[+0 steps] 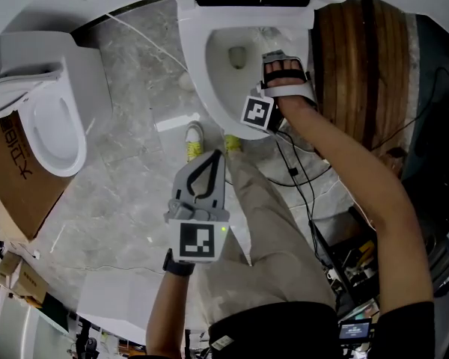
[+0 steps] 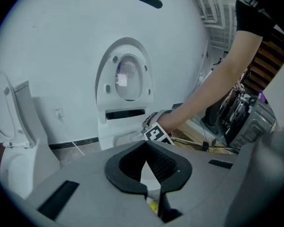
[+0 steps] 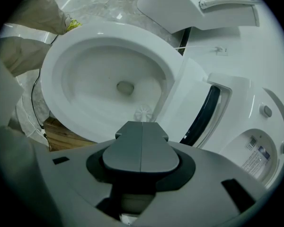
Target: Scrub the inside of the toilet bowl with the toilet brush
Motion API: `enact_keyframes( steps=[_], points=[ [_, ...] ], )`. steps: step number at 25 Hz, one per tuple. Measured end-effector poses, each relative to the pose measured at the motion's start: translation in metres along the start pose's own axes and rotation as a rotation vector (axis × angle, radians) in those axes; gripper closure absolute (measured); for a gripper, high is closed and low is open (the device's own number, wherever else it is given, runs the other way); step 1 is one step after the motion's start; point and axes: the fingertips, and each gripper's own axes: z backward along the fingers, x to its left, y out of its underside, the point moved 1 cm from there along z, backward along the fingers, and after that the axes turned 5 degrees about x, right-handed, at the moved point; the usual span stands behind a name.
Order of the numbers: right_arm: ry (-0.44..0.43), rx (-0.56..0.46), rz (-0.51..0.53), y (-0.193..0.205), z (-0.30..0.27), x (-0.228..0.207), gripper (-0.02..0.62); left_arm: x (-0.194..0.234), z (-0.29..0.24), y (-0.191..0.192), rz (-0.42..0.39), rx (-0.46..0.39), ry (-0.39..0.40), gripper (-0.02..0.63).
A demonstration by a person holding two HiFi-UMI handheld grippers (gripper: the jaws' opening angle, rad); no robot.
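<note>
The white toilet bowl (image 1: 209,96) stands open at the top centre, its drain (image 3: 125,87) showing in the right gripper view. My right gripper (image 1: 274,57) reaches over the bowl's right rim (image 3: 52,74) and points down into it. Its jaws (image 3: 142,125) are pressed together, shut on the toilet brush. The white round brush head (image 3: 143,113) sticks out just past the tips, against the bowl's inner wall near the back. My left gripper (image 1: 213,157) hangs shut and empty over the person's leg, away from the bowl. The raised lid (image 2: 125,74) shows in the left gripper view.
A second toilet (image 1: 52,126) and a cardboard box (image 1: 11,174) stand at the left. A wooden panel (image 1: 359,58) lies right of the bowl. Cables (image 1: 299,170) and equipment (image 1: 352,260) crowd the lower right. The person's yellow shoes (image 1: 194,142) rest before the bowl.
</note>
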Motion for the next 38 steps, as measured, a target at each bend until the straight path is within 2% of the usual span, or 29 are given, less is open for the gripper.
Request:
enact_keyframes(
  steps=[14,18,25,31,35,38],
  points=[
    [-0.078,0.028,-0.061,0.015,-0.001,0.023,0.428,0.012,0.007,0.009,0.015,0.013,0.02,0.589],
    [-0.129,0.063,-0.063,0.022,0.009,0.028,0.428,0.015,0.01,0.01,0.011,0.017,0.018,0.588],
    [-0.196,0.061,-0.08,0.023,0.021,0.044,0.428,0.014,0.012,0.01,0.007,0.008,0.036,0.588],
    [-0.236,0.043,-0.062,0.021,0.035,0.062,0.428,0.017,0.014,0.018,0.033,0.006,0.021,0.588],
    [-0.284,0.023,-0.074,0.022,0.052,0.077,0.428,0.022,0.014,0.026,0.117,0.011,0.022,0.589],
    [-0.301,0.008,-0.087,0.023,0.059,0.086,0.428,0.025,0.014,0.028,0.114,0.015,0.013,0.588]
  ],
)
